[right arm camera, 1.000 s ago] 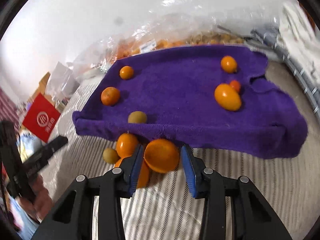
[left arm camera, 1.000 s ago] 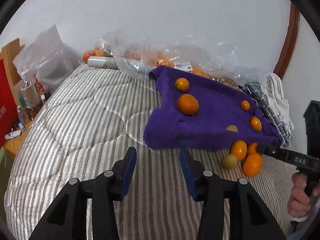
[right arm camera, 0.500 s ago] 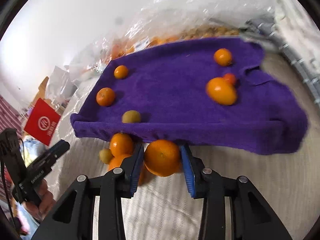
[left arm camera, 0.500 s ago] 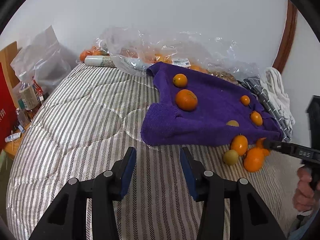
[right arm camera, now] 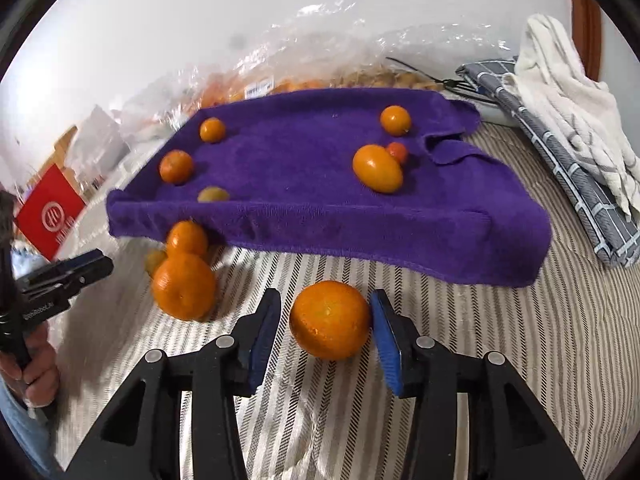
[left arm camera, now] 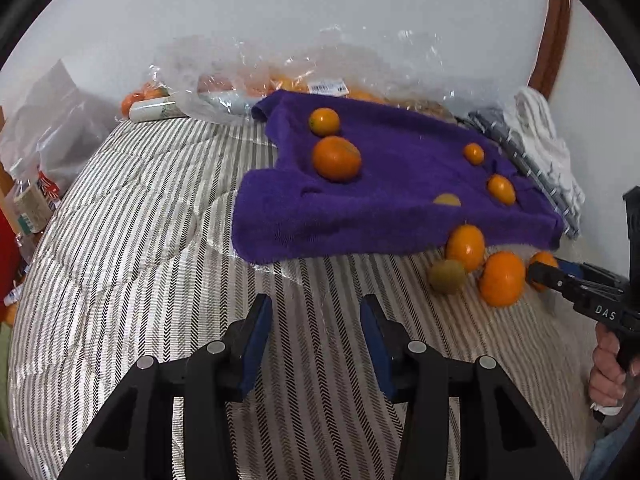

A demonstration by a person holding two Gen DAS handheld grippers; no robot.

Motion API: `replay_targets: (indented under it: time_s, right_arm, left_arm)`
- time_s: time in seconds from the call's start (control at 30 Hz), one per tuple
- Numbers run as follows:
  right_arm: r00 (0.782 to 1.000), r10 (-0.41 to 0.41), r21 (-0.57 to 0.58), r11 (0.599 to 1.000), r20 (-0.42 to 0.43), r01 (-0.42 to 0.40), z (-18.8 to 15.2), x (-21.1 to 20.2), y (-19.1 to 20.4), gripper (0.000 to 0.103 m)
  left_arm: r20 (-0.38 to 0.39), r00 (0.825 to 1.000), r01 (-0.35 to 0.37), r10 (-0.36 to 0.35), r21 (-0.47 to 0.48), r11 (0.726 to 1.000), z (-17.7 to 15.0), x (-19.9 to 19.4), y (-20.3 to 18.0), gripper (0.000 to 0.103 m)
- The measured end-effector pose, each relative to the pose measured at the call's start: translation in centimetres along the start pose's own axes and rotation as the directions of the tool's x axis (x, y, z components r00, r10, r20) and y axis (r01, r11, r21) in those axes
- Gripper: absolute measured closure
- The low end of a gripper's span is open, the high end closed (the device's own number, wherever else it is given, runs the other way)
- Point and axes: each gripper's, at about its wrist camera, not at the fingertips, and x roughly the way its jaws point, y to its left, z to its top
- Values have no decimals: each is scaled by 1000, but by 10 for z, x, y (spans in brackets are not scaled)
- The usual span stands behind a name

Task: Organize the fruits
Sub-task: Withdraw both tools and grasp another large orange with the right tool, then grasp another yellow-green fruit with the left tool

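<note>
Left wrist: left gripper (left arm camera: pixel 316 340) narrowly parted, empty, over striped bedding (left arm camera: pixel 140 240); purple towel (left arm camera: pixel 380 208) ahead, carrying fruit.

Right wrist: right gripper (right arm camera: pixel 326 332), jaws just widened, flanks an orange (right arm camera: pixel 330 320) lying on bedding before the towel, pads apart from it.

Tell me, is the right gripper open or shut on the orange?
Open: the right gripper has just been opening; gaps show beside the orange between its pads.

right gripper (right arm camera: pixel 326 326) jaws just opening | orange (right arm camera: pixel 330 320) between, pads clear | striped bedcover (right arm camera: pixel 500 360)
</note>
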Motion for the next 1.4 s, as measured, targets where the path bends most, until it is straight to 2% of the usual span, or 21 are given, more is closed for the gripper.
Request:
replay_targets:
  time_s: [0.1, 0.17, 0.4, 0.57, 0.63, 0.77, 0.8, 0.9, 1.0, 1.07, 1.1, 1.17, 1.3, 1.4]
  right_arm:
    - [999, -38, -51, 998, 6, 38, -4, 1, 2, 57]
    - [999, -52, -73, 996, 13, 53, -7, 0, 4, 57]
    - [999, -30, -52, 998, 17, 31, -8, -3, -1, 63]
    - [999, -19, -31, 999, 44, 20, -8, -8, -3, 63]
    - [998, -26, -21, 999, 59, 28, -9, -11, -4, 63]
    - [996, -40, 3, 999, 79, 40, -9, -15, -9, 63]
    - [996, -44, 5, 999, 81, 44, -9, -15, -9, 63]
    - [995, -56, 4, 998, 83, 56, -9, -16, -8, 63]
    - [995, -49, 2, 999, 88, 49, -10, -17, -7, 63]
    - [996, -38, 9, 999, 83, 37, -10, -16, -9, 63]
    - [996, -37, 12, 999, 78, 36, -9, -15, -9, 63]
    - [997, -32, 10, 999, 71, 32, -9, -13, -9, 63]
    - [997, -21, -5, 1000, 72, 21, -9, -13, -7, 63]
    - [998, -22, -14, 1000, 66, 23, -9, -12, -5, 63]
  left_arm:
    - [-16, 1000, 4, -4, 11, 1000, -1, 2, -2, 60]
    - [-19, 1000, 5, -5, 22, 1000, -1, 3, -4, 55]
    - [-34, 999, -35, 38, 81, 996, -2, 6, -16, 49]
    - [-31, 999, -8, 10, 60, 998, -1, 5, -11, 49]
    - [-46, 999, -12, 15, 75, 997, 0, 4, -17, 51]
    - [-96, 990, 115, -103, 139, 984, 3, 4, -47, 52]
    - [-100, 989, 125, -110, 159, 979, 4, 6, -54, 52]
    - [-76, 996, 67, -50, 236, 969, 7, 14, -82, 55]
    - [-96, 994, 73, -49, 267, 961, 10, 26, -95, 60]
    - [-52, 998, 40, -27, 283, 958, 9, 28, -98, 66]
    - [-50, 998, 44, -32, 280, 959, 9, 28, -99, 67]
    - [-53, 996, 79, -68, 249, 965, 10, 26, -93, 77]
    - [-42, 991, 131, -125, 177, 976, 14, 24, -75, 77]
    - [20, 985, 166, -169, 121, 979, 14, 13, -60, 77]
